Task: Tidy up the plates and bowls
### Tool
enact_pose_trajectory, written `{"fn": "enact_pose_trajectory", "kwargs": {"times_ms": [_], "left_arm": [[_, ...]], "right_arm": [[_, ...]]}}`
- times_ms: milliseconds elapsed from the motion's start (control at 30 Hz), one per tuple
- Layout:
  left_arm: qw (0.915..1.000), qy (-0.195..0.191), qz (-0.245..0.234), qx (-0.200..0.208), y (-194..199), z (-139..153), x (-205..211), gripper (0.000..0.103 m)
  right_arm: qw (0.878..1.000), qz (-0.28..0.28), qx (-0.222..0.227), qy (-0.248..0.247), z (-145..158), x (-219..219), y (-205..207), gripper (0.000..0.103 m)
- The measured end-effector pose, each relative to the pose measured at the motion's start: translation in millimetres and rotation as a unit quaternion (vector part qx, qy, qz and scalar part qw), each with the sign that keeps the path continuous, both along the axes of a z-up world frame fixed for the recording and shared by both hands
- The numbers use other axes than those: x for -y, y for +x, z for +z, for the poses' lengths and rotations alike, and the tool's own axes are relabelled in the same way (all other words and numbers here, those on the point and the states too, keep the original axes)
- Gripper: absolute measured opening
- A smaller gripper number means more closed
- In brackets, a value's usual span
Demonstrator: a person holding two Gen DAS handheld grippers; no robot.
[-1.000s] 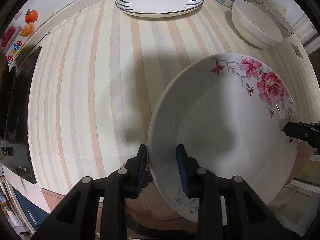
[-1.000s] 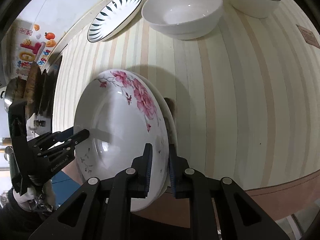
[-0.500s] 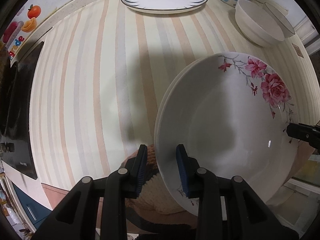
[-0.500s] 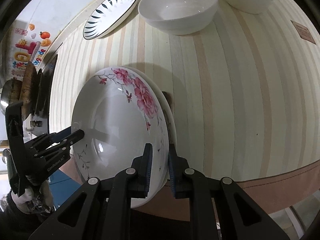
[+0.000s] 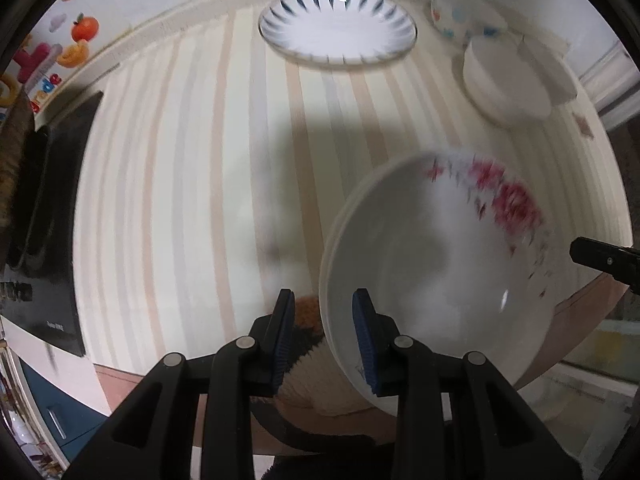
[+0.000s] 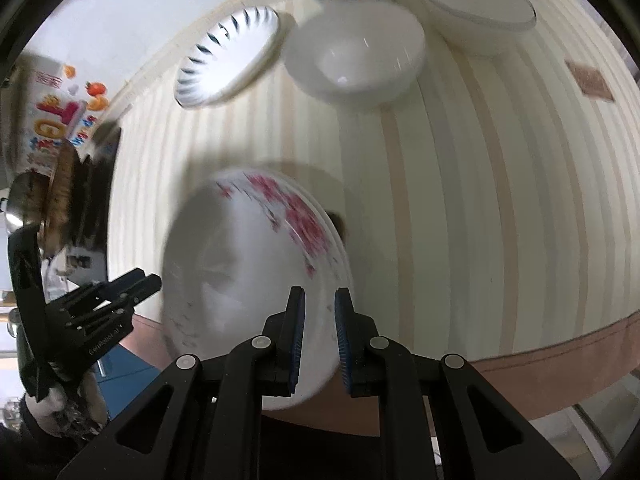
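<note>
A stack of white plates with pink roses (image 5: pixel 432 264) is held off the striped table, blurred by motion. It also shows in the right wrist view (image 6: pixel 248 264). My left gripper (image 5: pixel 324 332) straddles the stack's near rim with a gap on its left side. My right gripper (image 6: pixel 318 328) is shut on the opposite rim. A blue-leaf plate (image 5: pixel 338 26) lies at the table's far edge. A white bowl (image 6: pixel 354 54), a black-rimmed bowl (image 6: pixel 476 10) and a dotted bowl (image 5: pixel 460 16) stand at the far right.
The striped tablecloth (image 5: pixel 180 184) covers the table, with its brown front edge (image 6: pixel 540 352) close below my grippers. A black stove (image 5: pixel 44 216) sits at the left. Fruit stickers (image 5: pixel 76 40) mark the back wall.
Both grippers have lifted the rose plates up and back toward the table's front edge. The far plate and bowls now sit lower in both views.
</note>
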State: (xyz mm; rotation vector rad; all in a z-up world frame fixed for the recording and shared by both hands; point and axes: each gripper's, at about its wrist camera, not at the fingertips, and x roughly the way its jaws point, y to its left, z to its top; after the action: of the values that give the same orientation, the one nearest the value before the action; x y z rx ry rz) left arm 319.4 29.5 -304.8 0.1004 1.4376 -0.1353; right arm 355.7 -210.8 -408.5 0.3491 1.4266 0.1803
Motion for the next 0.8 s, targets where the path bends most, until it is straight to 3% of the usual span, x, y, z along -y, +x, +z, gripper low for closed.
{"fn": "enact_pose_trajectory", "kwargs": {"times_ms": [133,300,433,500,700,800], "left_arm": [[0.9992,-0.015,0.016,0.032,30,28,-8,0.028],[0.9962,-0.020,0.048,0.071,97,45,-13,0.029],[0.9943,-0.027,0.077,0.069,169,28,-28,0.029],[0.9946,-0.049,0.082,0.040,199,12,-33,0.029],[0.9950,-0.057,0.082,-0.004,250,-32,-31,0.029],[0.9970,-0.042,0.063,-0.015,267,-50,-24,0.029]], "right_arm": [[0.999,0.004,0.029,0.025,29,-6,30,0.018],[0.997,-0.007,0.059,0.052,55,-17,97,0.027],[0.997,-0.022,0.063,0.037,51,-22,162,0.027],[0.998,-0.029,0.059,0.006,42,-27,192,0.027],[0.998,-0.009,0.030,-0.047,9,-48,251,0.027],[0.998,-0.013,0.005,-0.055,-14,-52,267,0.027]]}}
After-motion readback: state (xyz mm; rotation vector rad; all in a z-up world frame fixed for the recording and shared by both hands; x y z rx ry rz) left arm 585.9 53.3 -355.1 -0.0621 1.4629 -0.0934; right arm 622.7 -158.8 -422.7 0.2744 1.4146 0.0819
